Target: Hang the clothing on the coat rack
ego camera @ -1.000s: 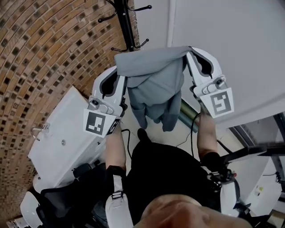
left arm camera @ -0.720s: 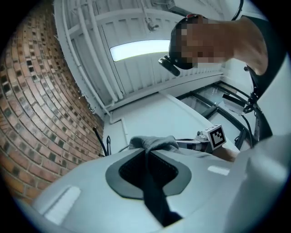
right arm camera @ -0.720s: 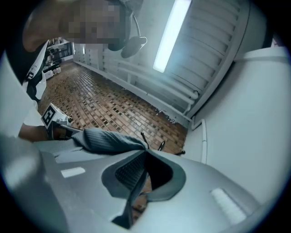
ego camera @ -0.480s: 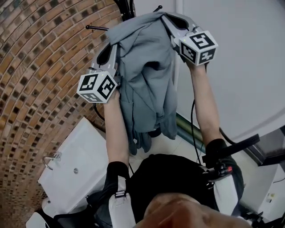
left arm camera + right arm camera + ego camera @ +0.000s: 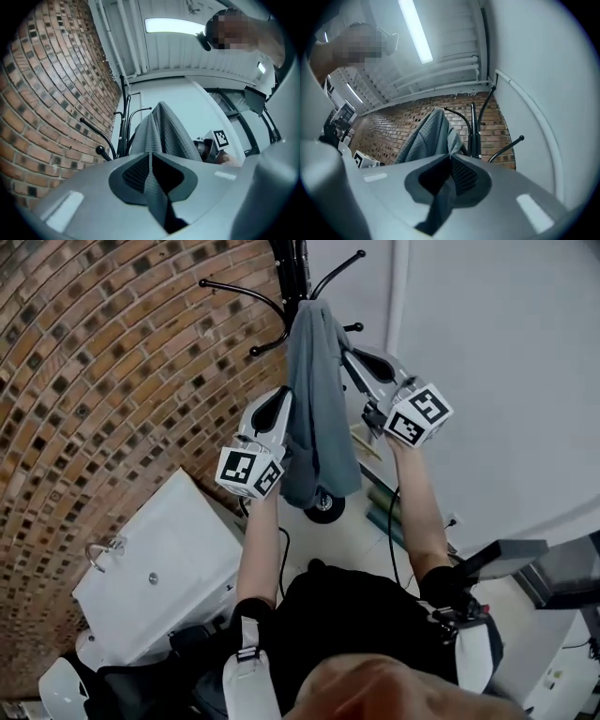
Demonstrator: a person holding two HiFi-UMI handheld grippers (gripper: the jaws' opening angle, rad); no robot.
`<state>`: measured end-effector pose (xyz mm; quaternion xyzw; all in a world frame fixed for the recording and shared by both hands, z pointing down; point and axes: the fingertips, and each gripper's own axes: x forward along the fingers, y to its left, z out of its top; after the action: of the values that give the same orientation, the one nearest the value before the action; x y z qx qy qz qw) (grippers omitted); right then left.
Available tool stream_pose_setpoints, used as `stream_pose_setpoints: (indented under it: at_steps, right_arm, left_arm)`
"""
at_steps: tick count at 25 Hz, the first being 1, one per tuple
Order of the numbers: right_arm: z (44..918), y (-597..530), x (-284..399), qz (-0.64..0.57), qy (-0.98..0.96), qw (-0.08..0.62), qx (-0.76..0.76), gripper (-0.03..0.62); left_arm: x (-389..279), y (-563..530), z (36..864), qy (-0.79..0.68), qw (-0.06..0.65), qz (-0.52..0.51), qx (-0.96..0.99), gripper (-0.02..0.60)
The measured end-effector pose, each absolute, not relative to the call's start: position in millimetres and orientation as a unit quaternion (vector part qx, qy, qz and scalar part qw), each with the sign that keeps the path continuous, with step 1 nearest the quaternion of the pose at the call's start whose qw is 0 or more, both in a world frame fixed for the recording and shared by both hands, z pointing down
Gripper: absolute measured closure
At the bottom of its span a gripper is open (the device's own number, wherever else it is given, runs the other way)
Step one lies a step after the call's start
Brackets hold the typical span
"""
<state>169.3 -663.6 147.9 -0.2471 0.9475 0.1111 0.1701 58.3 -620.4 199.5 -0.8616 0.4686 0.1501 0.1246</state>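
The left gripper [image 5: 278,401] and the right gripper [image 5: 354,360] each pinch the grey garment [image 5: 317,418], holding it up at the black coat rack [image 5: 289,277].

A brick wall [image 5: 112,381] fills the left and a plain white wall [image 5: 506,381] the right. A white unit [image 5: 178,559] with a metal handle [image 5: 101,551] sits low on the left. A strip light [image 5: 415,30] glows overhead.

Bright ceiling strip light [image 5: 415,33] glares; fisheye edges bend and darken
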Motion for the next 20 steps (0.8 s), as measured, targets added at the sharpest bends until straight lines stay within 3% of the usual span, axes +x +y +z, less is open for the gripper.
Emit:
stream_pose_setpoints:
  at_steps: [6, 11, 20]
  right_arm:
    - [147.1, -662.9, 177.0, 0.13, 0.934, 0.156, -0.292, 0.575]
    - [158.1, -647.6, 206.6, 0.103, 0.916, 0.15, -0.357, 0.525]
    - [205.0, -536.0, 222.5, 0.057, 0.94, 0.148, -0.302, 0.525]
  left_arm:
    - [50.4, -574.7, 211.9, 0.504, 0.132, 0.156, -0.839, 0.557]
    - [58.5, -526.0, 200.9, 0.506, 0.155, 0.146, -0.836, 0.563]
    - [115.6, -451.0, 216.7, 0.498, 0.151, 0.124, -0.845, 0.574]
